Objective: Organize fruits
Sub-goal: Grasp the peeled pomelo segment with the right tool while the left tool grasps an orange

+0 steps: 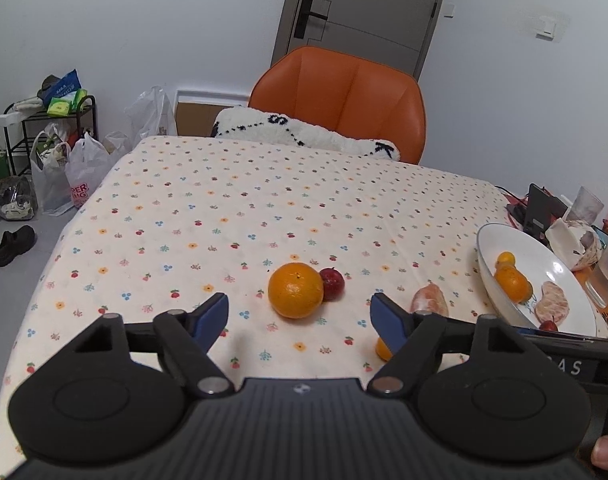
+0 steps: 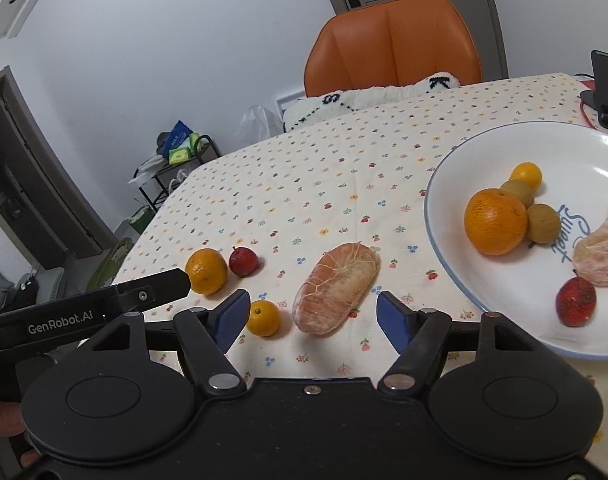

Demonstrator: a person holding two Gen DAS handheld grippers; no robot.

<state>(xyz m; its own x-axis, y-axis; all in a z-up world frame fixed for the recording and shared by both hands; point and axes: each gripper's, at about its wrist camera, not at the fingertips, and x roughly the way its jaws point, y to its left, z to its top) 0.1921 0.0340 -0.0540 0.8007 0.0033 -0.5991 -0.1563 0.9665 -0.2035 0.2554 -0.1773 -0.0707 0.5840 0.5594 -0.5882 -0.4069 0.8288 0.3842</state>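
On the flowered tablecloth lie an orange (image 1: 296, 295) (image 2: 206, 271) touching a small red fruit (image 1: 332, 283) (image 2: 244, 261), a peeled pomelo segment (image 1: 429, 299) (image 2: 336, 288) and a small kumquat (image 2: 263, 318) (image 1: 382, 349). The white plate (image 1: 543, 264) (image 2: 463, 248) at right holds an orange (image 2: 495, 221), several small round fruits, a peeled segment (image 2: 601, 248) and a red fruit (image 2: 575, 301). My left gripper (image 1: 299, 317) stands open just short of the orange. My right gripper (image 2: 312, 317) is open with the pomelo segment between its fingers' line, untouched.
An orange chair (image 1: 339, 96) with a fluffy white cushion (image 1: 304, 134) stands at the table's far side. A dark stand, a glass and packets crowd the right edge (image 1: 575, 220). Bags and a rack (image 1: 52, 152) sit on the floor at left.
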